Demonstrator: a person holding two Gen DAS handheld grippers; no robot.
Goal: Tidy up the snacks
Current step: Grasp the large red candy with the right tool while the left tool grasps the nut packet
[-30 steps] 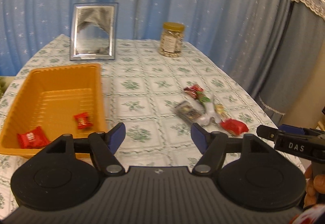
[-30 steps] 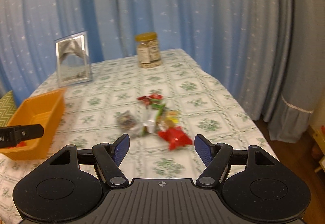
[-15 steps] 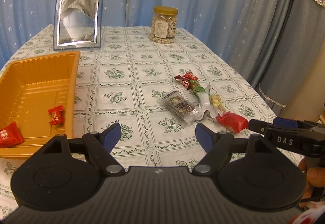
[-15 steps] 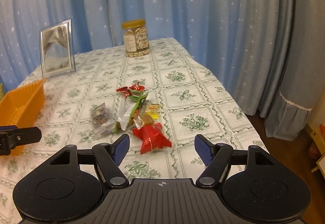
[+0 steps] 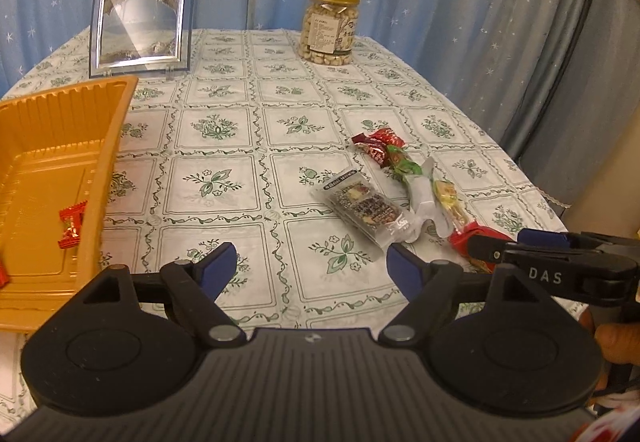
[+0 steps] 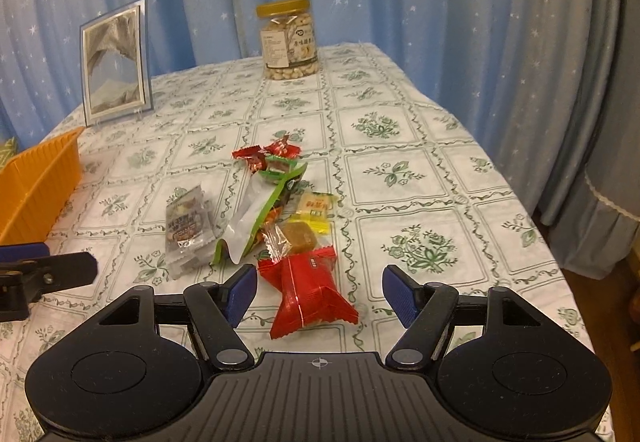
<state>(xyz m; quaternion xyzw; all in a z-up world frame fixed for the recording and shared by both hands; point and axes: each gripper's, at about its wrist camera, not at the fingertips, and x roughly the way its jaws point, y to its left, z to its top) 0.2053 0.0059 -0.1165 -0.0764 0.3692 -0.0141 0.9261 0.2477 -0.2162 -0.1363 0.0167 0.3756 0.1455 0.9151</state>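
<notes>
A pile of wrapped snacks lies on the tablecloth. A large red packet (image 6: 310,292) lies nearest me, between the open fingers of my right gripper (image 6: 319,296). Behind it are a brown candy (image 6: 294,234), a yellow packet (image 6: 316,209), a green and white pouch (image 6: 256,217), a clear bar packet (image 6: 186,228) (image 5: 366,207) and small red candies (image 6: 266,155) (image 5: 378,145). My left gripper (image 5: 310,270) is open and empty over bare cloth, left of the pile. An orange tray (image 5: 108,145) (image 6: 44,177) at the left holds a small red candy (image 5: 72,224).
A jar of nuts (image 5: 330,27) (image 6: 288,41) and a framed picture (image 5: 140,9) (image 6: 114,63) stand at the back of the table. Blue starred curtains hang behind. The table's right edge (image 6: 532,226) drops off close to the pile.
Both grippers have moved forward and lower toward the snack pile. The red packet now lies between the right gripper's fingers. The tray has slid toward the left edge of the left view.
</notes>
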